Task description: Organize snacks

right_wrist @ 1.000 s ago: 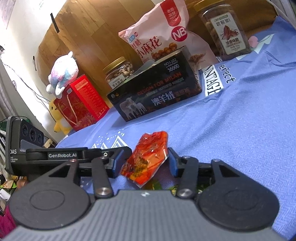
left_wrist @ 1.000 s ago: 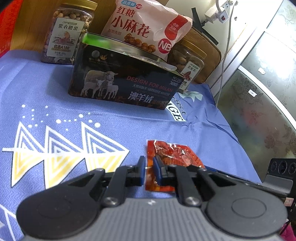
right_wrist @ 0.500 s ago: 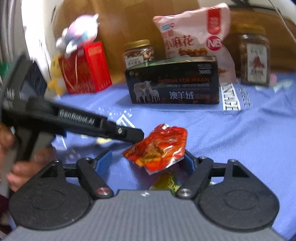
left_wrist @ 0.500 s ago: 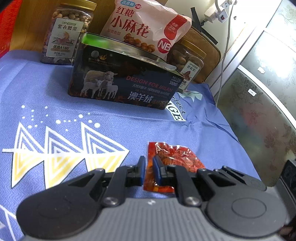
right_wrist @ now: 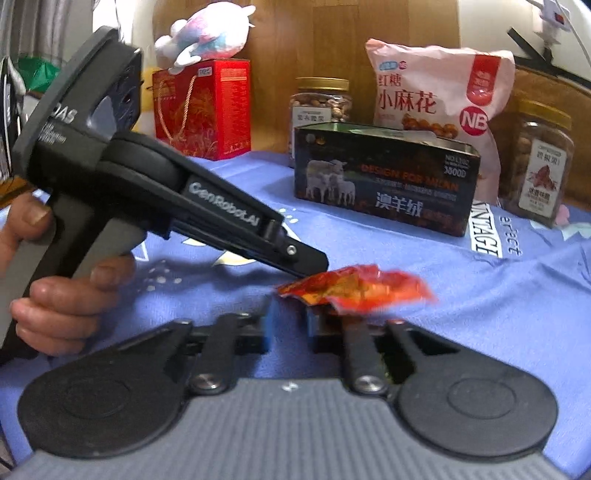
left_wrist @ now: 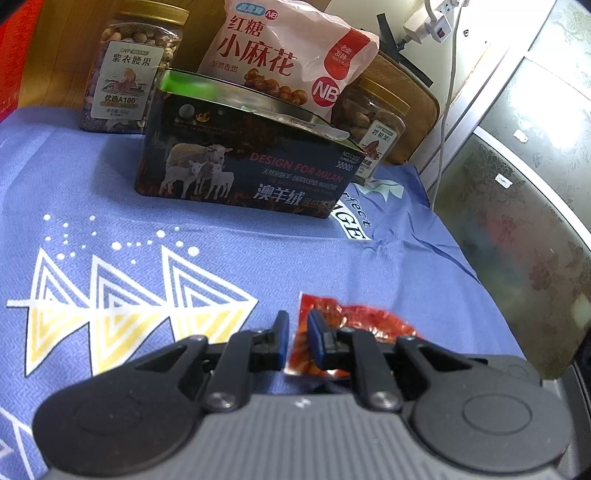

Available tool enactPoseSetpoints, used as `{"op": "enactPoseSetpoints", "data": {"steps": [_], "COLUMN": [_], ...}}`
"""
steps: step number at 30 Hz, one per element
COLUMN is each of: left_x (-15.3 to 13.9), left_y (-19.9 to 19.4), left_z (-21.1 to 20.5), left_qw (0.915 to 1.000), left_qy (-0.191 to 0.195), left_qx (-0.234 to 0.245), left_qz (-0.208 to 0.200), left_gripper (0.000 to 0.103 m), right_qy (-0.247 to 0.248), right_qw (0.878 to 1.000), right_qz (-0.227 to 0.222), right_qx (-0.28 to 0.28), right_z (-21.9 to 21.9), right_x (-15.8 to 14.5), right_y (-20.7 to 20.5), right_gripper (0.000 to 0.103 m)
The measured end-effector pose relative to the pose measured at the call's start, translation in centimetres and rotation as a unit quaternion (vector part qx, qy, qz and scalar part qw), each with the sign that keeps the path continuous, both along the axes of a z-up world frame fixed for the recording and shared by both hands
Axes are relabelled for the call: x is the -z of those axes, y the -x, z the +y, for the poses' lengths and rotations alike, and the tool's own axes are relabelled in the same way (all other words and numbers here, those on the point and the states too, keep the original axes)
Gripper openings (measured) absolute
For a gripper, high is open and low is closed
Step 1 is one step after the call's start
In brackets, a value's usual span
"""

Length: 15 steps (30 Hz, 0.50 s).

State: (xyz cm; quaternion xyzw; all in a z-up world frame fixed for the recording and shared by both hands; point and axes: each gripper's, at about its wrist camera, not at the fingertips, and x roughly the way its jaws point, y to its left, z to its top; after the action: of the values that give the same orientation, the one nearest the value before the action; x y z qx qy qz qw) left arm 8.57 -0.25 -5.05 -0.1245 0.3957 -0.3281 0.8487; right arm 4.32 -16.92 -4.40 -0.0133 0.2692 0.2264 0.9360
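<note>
A red snack packet point(left_wrist: 369, 321) hangs just above the blue cloth point(left_wrist: 110, 192). My left gripper point(left_wrist: 297, 321) has the packet's left edge between its blue pads; its jaws are opening slightly but still hold the edge. In the right wrist view, the left gripper point(right_wrist: 310, 267) reaches in from the left, gripped by a hand point(right_wrist: 62, 295), with the blurred packet point(right_wrist: 354, 288) at its tip. My right gripper point(right_wrist: 290, 321) is shut just below the packet, with only cloth showing in the narrow gap between its pads.
An open dark tin with sheep on it point(left_wrist: 240, 166) stands behind the packet. Behind that are a pink snack bag point(left_wrist: 280, 55) and two nut jars point(left_wrist: 133, 70) point(left_wrist: 376, 122). A red gift box point(right_wrist: 203, 110) with a plush toy point(right_wrist: 207, 29) stands at the far left. A cabinet point(left_wrist: 517, 192) borders the cloth's right edge.
The right gripper's jaws, wide on either side of the packet before, have closed under it, and that gripper has rolled level. The left jaws have parted a little. The left hand stayed put.
</note>
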Motion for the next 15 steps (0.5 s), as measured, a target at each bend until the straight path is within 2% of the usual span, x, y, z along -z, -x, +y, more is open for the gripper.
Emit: {"op": "enactPoseSetpoints", "data": {"steps": [4, 5, 8, 13, 15], "left_x": [-0.3, -0.4, -0.4, -0.3, -0.3], "left_y": [0.3, 0.5, 0.7, 0.6, 0.7], "left_z": [0.0, -0.2, -0.5, -0.5, -0.6], "left_qw": [0.9996, 0.9996, 0.9994, 0.9995, 0.9994], "left_qy": [0.014, 0.010, 0.001, 0.005, 0.004], "left_qx": [0.022, 0.026, 0.029, 0.029, 0.032], "left_qz": [-0.004, -0.009, -0.017, -0.013, -0.013], "left_gripper": [0.049, 0.051, 0.051, 0.048, 0.044], "right_qy": [-0.069, -0.080, -0.088, -0.047, -0.026], "right_qw": [0.997, 0.996, 0.995, 0.999, 1.000], "right_qz": [0.032, 0.038, 0.041, 0.021, 0.011], "right_qx": [0.007, 0.008, 0.007, 0.002, 0.001], "right_z": [-1.5, -1.7, -1.6, -0.3, 0.2], "right_x": [0.2, 0.2, 0.1, -0.2, -0.2], "right_y": [-0.8, -0.8, -0.7, -0.1, 0.1], "right_gripper": [0.004, 0.004, 0.004, 0.005, 0.005]}}
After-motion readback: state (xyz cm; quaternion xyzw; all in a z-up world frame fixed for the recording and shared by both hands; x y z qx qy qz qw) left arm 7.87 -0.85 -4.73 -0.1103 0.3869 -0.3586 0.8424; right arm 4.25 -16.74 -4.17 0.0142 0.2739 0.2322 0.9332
